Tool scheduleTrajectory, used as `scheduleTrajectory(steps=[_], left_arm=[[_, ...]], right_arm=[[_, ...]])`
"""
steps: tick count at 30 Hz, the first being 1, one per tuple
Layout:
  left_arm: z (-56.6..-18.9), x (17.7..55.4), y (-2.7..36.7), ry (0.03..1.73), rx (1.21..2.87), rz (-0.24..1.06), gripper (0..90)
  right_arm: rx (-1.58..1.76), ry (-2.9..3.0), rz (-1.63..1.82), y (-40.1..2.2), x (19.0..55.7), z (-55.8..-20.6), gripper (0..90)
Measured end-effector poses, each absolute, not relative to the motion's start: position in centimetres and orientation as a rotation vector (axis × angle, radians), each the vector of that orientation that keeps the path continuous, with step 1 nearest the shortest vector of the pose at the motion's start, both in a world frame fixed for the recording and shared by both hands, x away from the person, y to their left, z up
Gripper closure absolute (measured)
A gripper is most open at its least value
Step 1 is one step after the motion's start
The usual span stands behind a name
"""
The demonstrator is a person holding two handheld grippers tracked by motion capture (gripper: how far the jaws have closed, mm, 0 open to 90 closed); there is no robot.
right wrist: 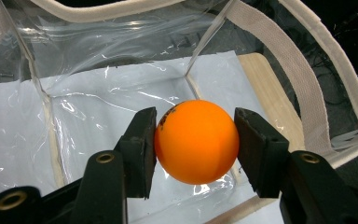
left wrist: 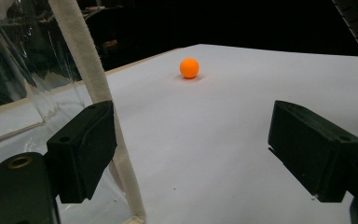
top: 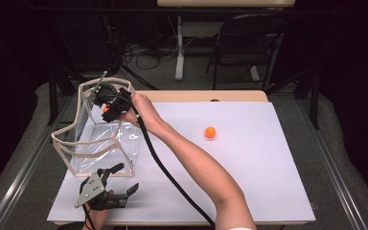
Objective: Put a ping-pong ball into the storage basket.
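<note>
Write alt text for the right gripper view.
Two black tongs clamp an orange ball above the open top of a clear plastic bag with white fabric trim. The bag's floor lies below the ball, and a strip of wooden table edge shows beyond it.

The right gripper holds an orange ball between its two black jaws. One jaw presses on each side of the ball, and a bit of dark print shows on the ball's upper left. The ball hangs over the open top of a clear plastic bag, which sits just past the jaws. The bag has a cream cloth rim that curves around to the right. Below the ball, through the shiny plastic, you can see a white sheet and a strip of pale wood.
</note>
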State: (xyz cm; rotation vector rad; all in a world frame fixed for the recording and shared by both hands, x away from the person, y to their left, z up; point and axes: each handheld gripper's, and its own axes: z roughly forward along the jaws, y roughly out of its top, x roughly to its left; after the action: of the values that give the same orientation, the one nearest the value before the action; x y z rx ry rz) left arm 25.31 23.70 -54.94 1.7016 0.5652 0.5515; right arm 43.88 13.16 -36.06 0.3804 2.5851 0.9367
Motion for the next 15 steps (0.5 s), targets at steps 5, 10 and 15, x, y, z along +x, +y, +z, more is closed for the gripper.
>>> scheduleTrajectory(steps=[5, 10, 15], left_arm=[[-54.94, 25.33, 23.70, 0.563, 1.704, 0.552, 15.8], [-54.94, 25.34, 23.67, 0.561, 1.703, 0.552, 15.8], [-54.93, 25.35, 23.71, 0.561, 1.704, 0.553, 15.8]], right_arm=[[0.375, 2.587, 0.932, 13.25, 43.81, -36.11, 50.2], [0.371, 2.589, 0.931, 13.33, 43.80, -36.15, 50.1], [0.379, 2.590, 0.925, 13.36, 43.82, -36.21, 47.8]])
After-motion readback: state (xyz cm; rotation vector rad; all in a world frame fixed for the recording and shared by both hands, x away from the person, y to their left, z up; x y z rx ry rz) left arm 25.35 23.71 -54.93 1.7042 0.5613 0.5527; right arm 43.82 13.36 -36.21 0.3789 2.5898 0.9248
